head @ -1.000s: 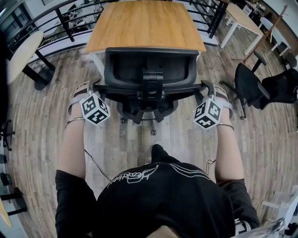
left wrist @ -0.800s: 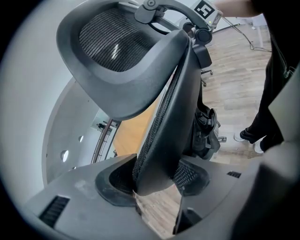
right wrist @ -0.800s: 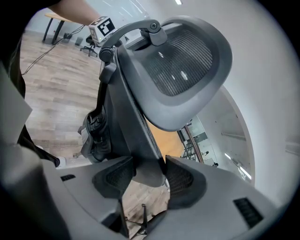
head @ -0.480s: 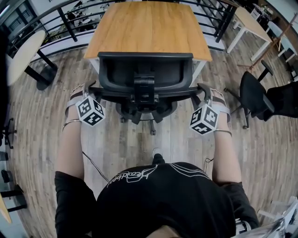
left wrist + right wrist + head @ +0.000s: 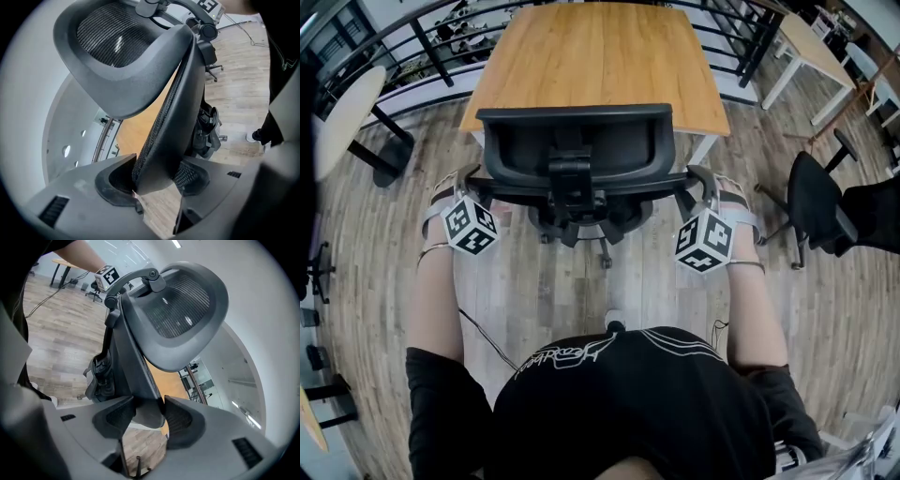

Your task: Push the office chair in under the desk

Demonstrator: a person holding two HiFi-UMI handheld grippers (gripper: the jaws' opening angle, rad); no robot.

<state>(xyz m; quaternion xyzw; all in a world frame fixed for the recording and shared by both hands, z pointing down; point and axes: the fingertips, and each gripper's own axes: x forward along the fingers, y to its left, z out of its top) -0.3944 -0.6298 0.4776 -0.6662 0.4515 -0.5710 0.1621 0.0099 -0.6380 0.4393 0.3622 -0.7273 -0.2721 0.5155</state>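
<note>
The black mesh office chair (image 5: 572, 141) stands in front of the wooden desk (image 5: 595, 52), its backrest top over the desk's near edge in the head view. My left gripper (image 5: 465, 183) is shut on the backrest's left edge, my right gripper (image 5: 705, 185) on its right edge. In the left gripper view the backrest rim (image 5: 168, 117) runs down between the jaws of the left gripper (image 5: 154, 177), with the headrest (image 5: 112, 42) above. The right gripper view shows the rim (image 5: 133, 362) clamped in the right gripper (image 5: 147, 416), under the headrest (image 5: 185, 305).
A second black chair (image 5: 814, 197) stands at the right, a white table (image 5: 811, 42) behind it. A dark railing (image 5: 422, 42) runs behind the desk, and a round table (image 5: 342, 108) sits at the left. My shoe (image 5: 614, 323) is on the wooden floor behind the chair.
The chair has rolled forward toward the desk, its backrest now reaching the desk's near edge. Both grippers moved forward with it, still clamped on the backrest.
</note>
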